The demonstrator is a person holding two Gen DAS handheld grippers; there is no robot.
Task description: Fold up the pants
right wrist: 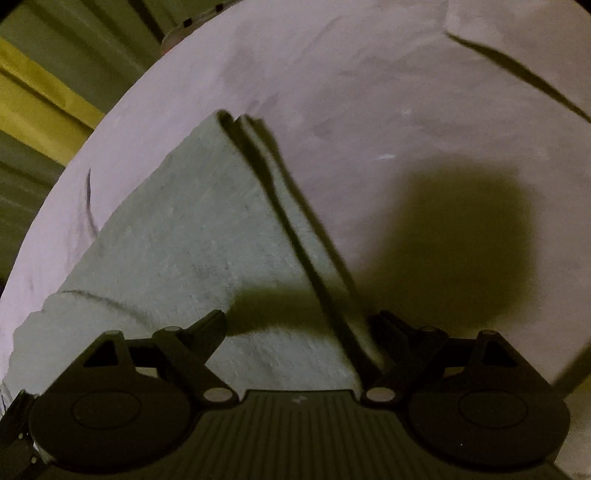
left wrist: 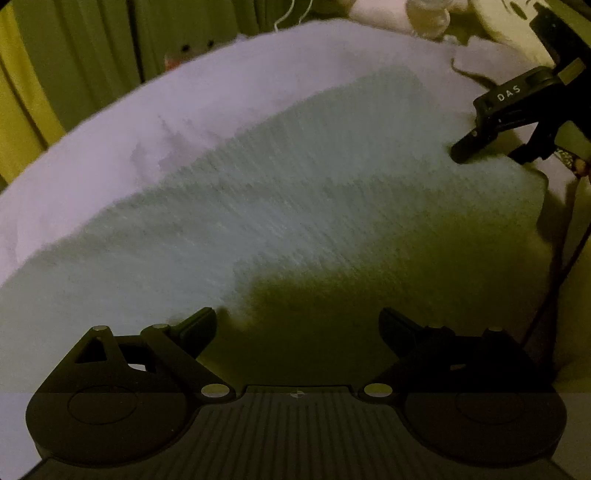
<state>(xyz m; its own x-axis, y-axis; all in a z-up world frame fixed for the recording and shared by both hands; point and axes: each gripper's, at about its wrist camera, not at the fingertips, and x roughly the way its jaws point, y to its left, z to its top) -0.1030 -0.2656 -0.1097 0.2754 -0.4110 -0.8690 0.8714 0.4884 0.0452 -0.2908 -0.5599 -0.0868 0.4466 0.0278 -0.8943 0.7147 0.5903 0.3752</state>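
Grey-green pants lie folded flat on a pale lilac sheet. My left gripper is open just above the near part of the pants, holding nothing. My right gripper shows at the far right of the left wrist view, its tips down at the pants' far edge. In the right wrist view the right gripper is open over the pants, beside their stacked layered edge. Neither gripper holds cloth.
The lilac sheet covers a bed-like surface with a crease at the far right. Green curtains hang behind. Plush toys and pale items sit at the far edge. A dark cable hangs at the right.
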